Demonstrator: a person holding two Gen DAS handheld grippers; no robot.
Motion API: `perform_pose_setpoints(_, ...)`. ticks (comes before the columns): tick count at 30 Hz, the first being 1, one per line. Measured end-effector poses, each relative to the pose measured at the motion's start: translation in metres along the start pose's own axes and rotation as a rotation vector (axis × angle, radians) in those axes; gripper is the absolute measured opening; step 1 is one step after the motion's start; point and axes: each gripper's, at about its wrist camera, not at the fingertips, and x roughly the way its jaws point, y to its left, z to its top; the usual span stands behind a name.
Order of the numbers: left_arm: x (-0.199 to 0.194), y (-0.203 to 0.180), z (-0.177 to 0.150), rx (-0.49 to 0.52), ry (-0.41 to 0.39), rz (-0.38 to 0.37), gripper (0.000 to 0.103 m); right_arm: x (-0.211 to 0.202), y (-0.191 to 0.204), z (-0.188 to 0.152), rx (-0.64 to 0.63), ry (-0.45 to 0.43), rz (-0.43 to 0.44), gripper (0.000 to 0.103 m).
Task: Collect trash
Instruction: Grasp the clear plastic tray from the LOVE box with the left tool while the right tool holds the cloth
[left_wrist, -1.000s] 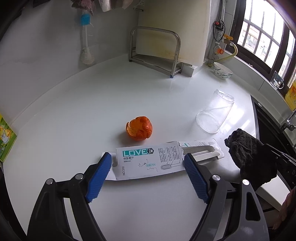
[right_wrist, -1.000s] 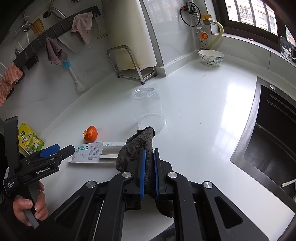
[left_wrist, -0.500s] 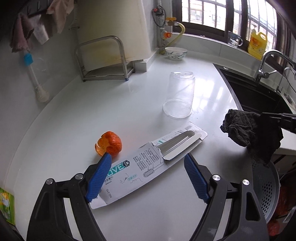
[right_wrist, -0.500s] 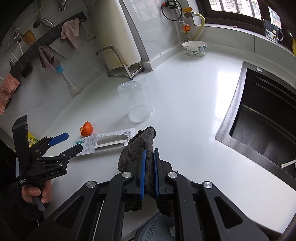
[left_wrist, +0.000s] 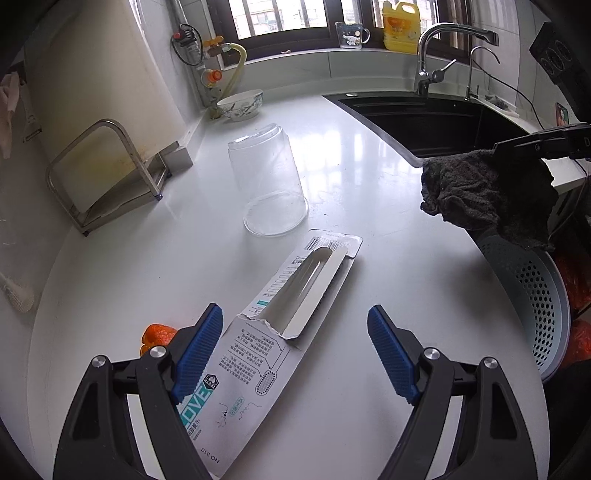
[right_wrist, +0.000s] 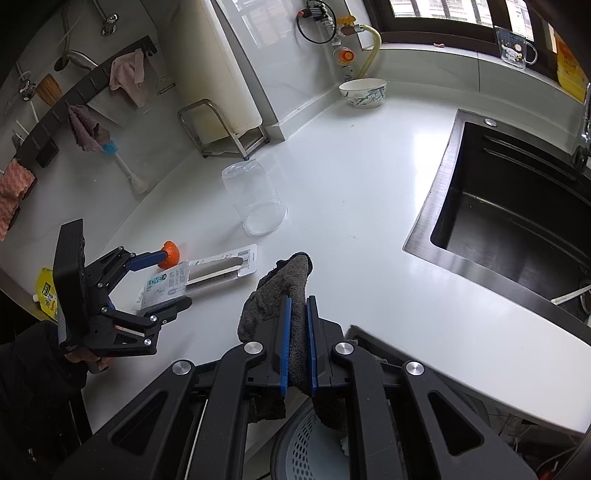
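Observation:
A torn white toothbrush package lies flat on the white counter, also in the right wrist view. My left gripper is open and straddles its near end just above it; it shows in the right wrist view. An orange peel sits by the left finger. A clear plastic cup lies on its side beyond the package. My right gripper is shut on a dark grey rag, held off the counter's edge above a grey perforated bin.
A black sink with a tap lies to the right. A metal rack, a cutting board and a patterned bowl stand at the back. A bottle brush and cloths hang on the left wall. A yellow packet lies far left.
My left gripper swung right and came closer over the package, so the peel is now beside its left finger. My right gripper drew back over the bin with the rag.

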Motion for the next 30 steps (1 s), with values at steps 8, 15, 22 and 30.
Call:
perform_pose_setpoints(8, 0.021, 0.01, -0.01, 0.078, 0.074, -0.014, 0.079, -0.007, 0.001, -0.004, 0.012, -0.007, -0.001, 0.008)
perform_pose_setpoints(15, 0.027, 0.017, -0.017, 0.021, 0.094, -0.045, 0.078, -0.006, 0.002, -0.003, 0.011, -0.006, 0.008, 0.008)
perform_pose_setpoints(22, 0.024, 0.014, -0.018, -0.092, 0.116, -0.124, 0.036, -0.006, 0.005, -0.002, 0.008, -0.011, 0.021, 0.008)
perform_pose_setpoints(30, 0.004, 0.006, -0.02, -0.288, 0.12, -0.118, 0.01, -0.003, 0.003, -0.004, 0.009, -0.005, 0.04, 0.008)
